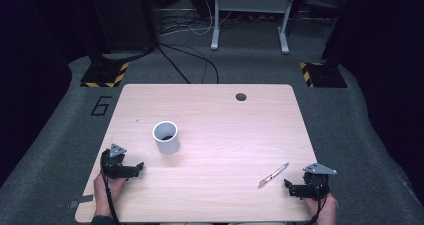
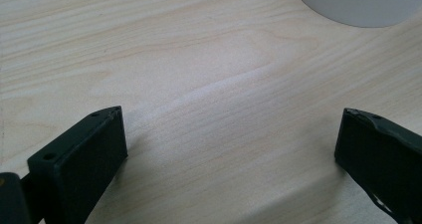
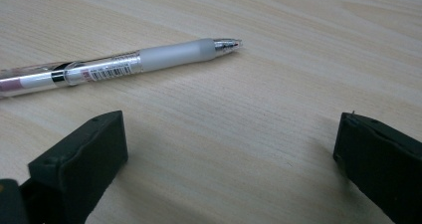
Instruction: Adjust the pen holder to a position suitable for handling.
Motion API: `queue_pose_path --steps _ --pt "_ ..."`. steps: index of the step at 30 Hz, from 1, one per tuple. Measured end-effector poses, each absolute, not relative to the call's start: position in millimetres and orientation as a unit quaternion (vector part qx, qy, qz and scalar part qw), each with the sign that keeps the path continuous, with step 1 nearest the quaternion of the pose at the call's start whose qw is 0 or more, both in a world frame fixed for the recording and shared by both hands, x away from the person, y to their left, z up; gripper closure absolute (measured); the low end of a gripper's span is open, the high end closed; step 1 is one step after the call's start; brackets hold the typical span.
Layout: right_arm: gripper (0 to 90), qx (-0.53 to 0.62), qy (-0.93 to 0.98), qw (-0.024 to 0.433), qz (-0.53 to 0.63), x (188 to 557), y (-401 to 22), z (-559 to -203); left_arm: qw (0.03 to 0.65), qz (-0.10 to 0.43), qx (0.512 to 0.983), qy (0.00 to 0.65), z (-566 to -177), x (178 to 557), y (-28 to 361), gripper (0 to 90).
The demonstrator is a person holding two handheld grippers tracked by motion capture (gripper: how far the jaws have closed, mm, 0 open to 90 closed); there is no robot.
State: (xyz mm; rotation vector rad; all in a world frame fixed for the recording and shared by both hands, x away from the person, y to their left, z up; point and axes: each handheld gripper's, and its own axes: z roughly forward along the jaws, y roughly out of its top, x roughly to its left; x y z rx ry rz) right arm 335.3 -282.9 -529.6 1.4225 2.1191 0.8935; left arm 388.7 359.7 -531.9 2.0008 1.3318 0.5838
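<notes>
Both hands rest low at the table's near edge, well apart. Right gripper lies level, jaws spread wide and empty, aimed leftward at the clear pen just beside it. Left gripper, jaws likewise wide and empty, points toward the white cup standing upright nearby.

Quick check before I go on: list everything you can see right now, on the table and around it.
Cup: one, white, left of table centre.
Pen: one, clear with white grip, near right edge, lying flat.
Table: one, light wood, dark hole at far side.
Floor cables: several, black and white, beyond the table.
Striped bases: two, black and yellow, far corners.
Left tool: one, black, open, near the cup.
Right tool: one, black, open, beside the pen.
</notes>
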Motion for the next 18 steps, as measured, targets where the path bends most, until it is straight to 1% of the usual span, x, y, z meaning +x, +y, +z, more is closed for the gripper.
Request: queue_pose_path --steps 18 --pt "0.0 0.513 0.765 0.217 0.323 335.5 -282.9 -529.6 0.329 0.226 0.759 0.515 -532.2 387.9 358.7 0.0"
